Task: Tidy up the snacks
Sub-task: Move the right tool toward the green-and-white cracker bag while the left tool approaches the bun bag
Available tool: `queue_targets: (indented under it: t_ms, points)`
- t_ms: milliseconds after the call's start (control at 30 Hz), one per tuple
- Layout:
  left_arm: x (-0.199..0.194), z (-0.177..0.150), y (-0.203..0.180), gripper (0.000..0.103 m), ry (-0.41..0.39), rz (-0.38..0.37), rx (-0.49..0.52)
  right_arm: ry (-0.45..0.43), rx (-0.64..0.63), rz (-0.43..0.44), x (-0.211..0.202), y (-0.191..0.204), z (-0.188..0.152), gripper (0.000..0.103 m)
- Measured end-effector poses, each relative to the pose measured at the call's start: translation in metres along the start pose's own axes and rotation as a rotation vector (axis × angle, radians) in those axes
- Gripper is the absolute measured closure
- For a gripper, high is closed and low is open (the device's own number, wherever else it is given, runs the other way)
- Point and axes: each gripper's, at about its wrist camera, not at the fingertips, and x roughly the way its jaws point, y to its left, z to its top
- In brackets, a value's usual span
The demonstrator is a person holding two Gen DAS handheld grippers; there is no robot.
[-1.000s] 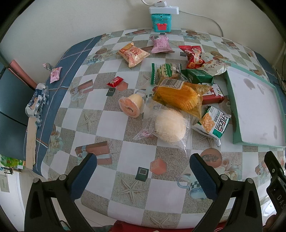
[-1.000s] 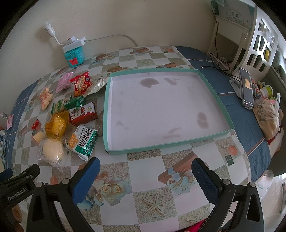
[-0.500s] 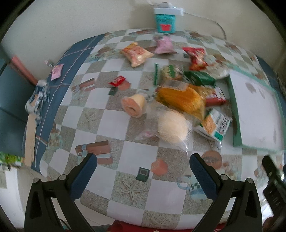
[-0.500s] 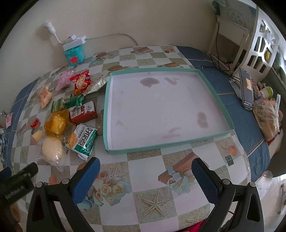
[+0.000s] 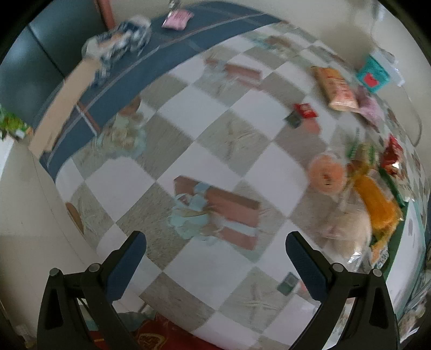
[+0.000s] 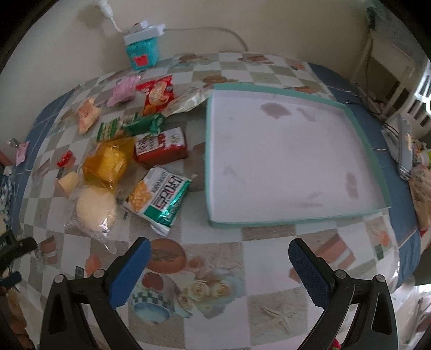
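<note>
Several snack packs lie on the checked tablecloth left of a shallow teal-rimmed tray (image 6: pixel 375 161) with a bare white floor. Nearest my right gripper (image 6: pixel 218 247) are a green and white cracker pack (image 6: pixel 159 196), a round bun in clear wrap (image 6: pixel 94 206), a yellow pack (image 6: pixel 107 161) and a red box (image 6: pixel 159 146). The right gripper is open, above the table's front edge, holding nothing. My left gripper (image 5: pixel 215 242) is open too, over bare tablecloth, with the orange round snack (image 5: pixel 326 172) and yellow pack (image 5: pixel 377 202) far to its right. That view is blurred.
A teal box (image 6: pixel 141 51) under a power strip stands at the back wall. A small pink packet (image 5: pixel 176 17) and a blue-white wrapper (image 5: pixel 118 45) lie on the blue cloth border at far left. A phone (image 6: pixel 404 145) and a bag (image 6: pixel 423 188) sit right of the tray.
My left gripper has swung left, so the snack pile now lies at its far right. My right gripper has turned left and moved closer to the snacks.
</note>
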Motion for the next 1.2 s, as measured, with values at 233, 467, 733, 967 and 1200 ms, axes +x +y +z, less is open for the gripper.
queue_targets:
  t_ms: [233, 467, 733, 967, 1200]
  points:
    - [0.017, 0.002, 0.008, 0.000, 0.060, -0.050, -0.019, 0.027, -0.030, 0.014, 0.014, 0.012, 0.009, 0.000]
    - [0.012, 0.011, -0.016, 0.000, 0.024, -0.054, 0.049, 0.020, -0.020, 0.050, 0.016, 0.013, 0.022, 0.000]
    - [0.000, 0.024, -0.053, 0.000, -0.005, -0.136, 0.112, -0.009, 0.011, 0.179, 0.014, 0.018, 0.042, 0.000]
    - [0.002, 0.020, -0.096, 0.000, 0.039, -0.150, 0.115, -0.011, 0.037, 0.241, 0.019, 0.018, 0.054, 0.000]
    - [0.011, 0.008, -0.130, 0.000, 0.112, -0.135, 0.112, 0.014, 0.139, 0.153, 0.029, -0.004, 0.063, 0.000]
